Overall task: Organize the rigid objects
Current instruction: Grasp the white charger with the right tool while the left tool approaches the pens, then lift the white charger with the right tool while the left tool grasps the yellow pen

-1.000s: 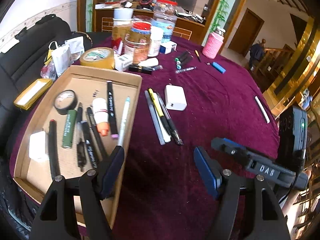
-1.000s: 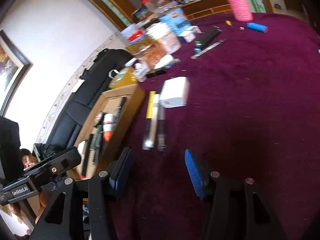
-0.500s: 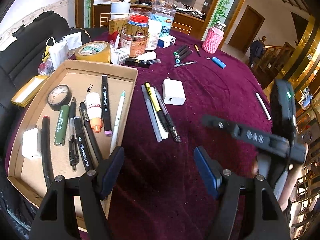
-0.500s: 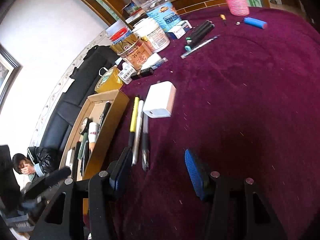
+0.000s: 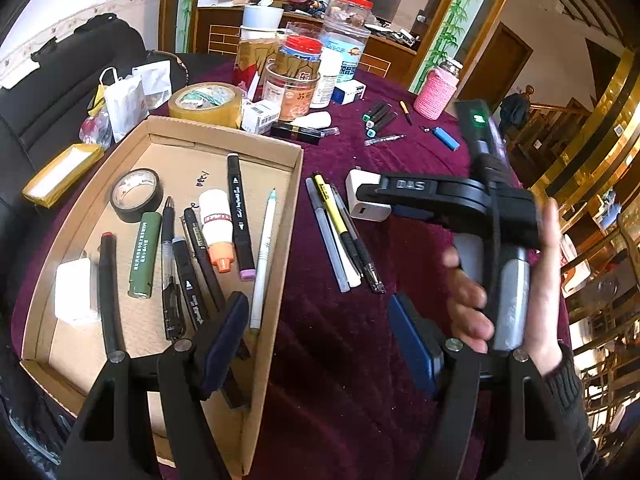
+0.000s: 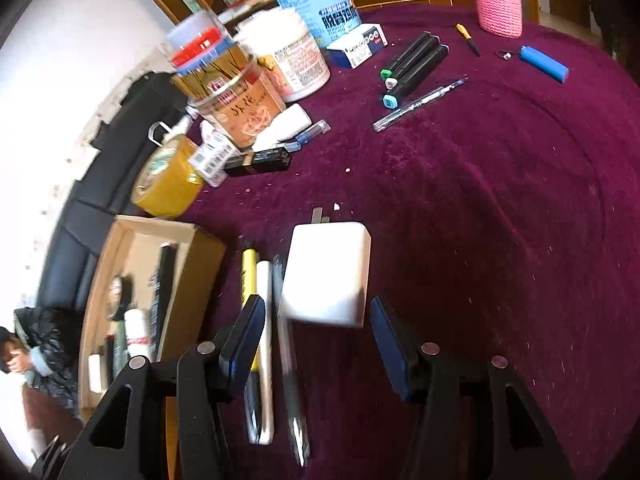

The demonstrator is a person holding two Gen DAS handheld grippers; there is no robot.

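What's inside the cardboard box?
The cardboard box holds markers and pens, black tape, a green tube and a white charger. The left tool covers its near corner.

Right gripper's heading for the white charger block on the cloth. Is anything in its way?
Nothing visible blocks it. The right gripper is open and the white charger lies just ahead between its fingers. The loose pens lie close beside the charger's left edge, near the left finger.
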